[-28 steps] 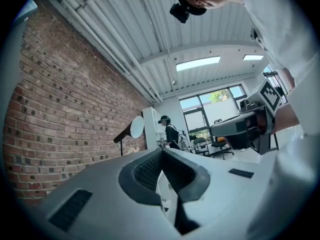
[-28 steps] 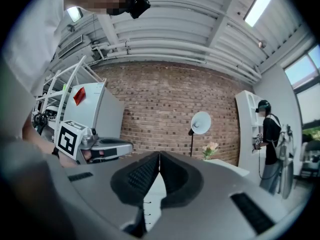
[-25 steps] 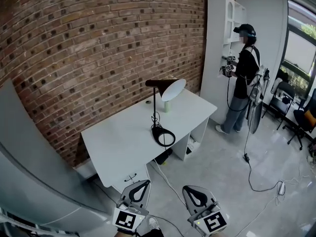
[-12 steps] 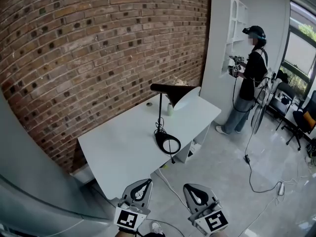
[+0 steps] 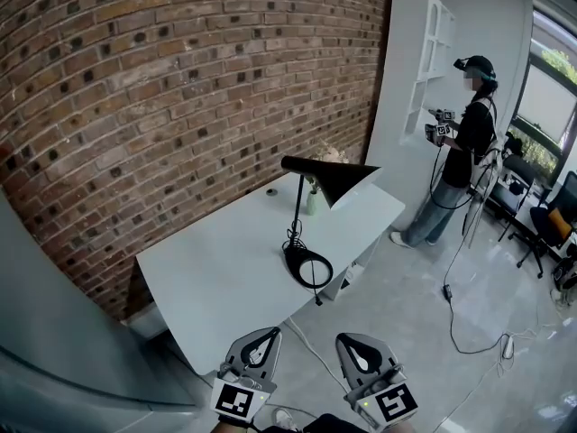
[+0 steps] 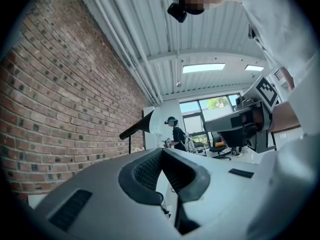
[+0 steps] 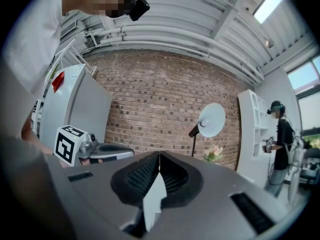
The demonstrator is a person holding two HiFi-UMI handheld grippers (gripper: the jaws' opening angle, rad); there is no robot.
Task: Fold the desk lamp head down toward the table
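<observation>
A black desk lamp stands upright on the white table point(image 5: 207, 269), with a ring base point(image 5: 309, 267), a thin stem and a cone head point(image 5: 335, 178) held high and level. The lamp head point(image 6: 143, 124) also shows in the left gripper view, and from the right gripper view its white inside point(image 7: 211, 120) shows. My left gripper point(image 5: 267, 334) and right gripper point(image 5: 348, 342) hang side by side in front of the table's near corner, well short of the lamp. Both are shut and hold nothing, in the left gripper view point(image 6: 161, 152) and the right gripper view point(image 7: 159, 156) alike.
A small vase of flowers point(image 5: 313, 198) and a small round thing point(image 5: 270, 190) sit at the table's back by the brick wall. A person point(image 5: 462, 152) stands at a tall white shelf unit point(image 5: 410, 79) on the right. Cables point(image 5: 460, 323) lie on the floor; a grey panel point(image 5: 54, 332) stands left.
The table and lamp have come nearer and lower in the head view. The lamp head now shows its black side, not its white inside. Both grippers stay shut.
</observation>
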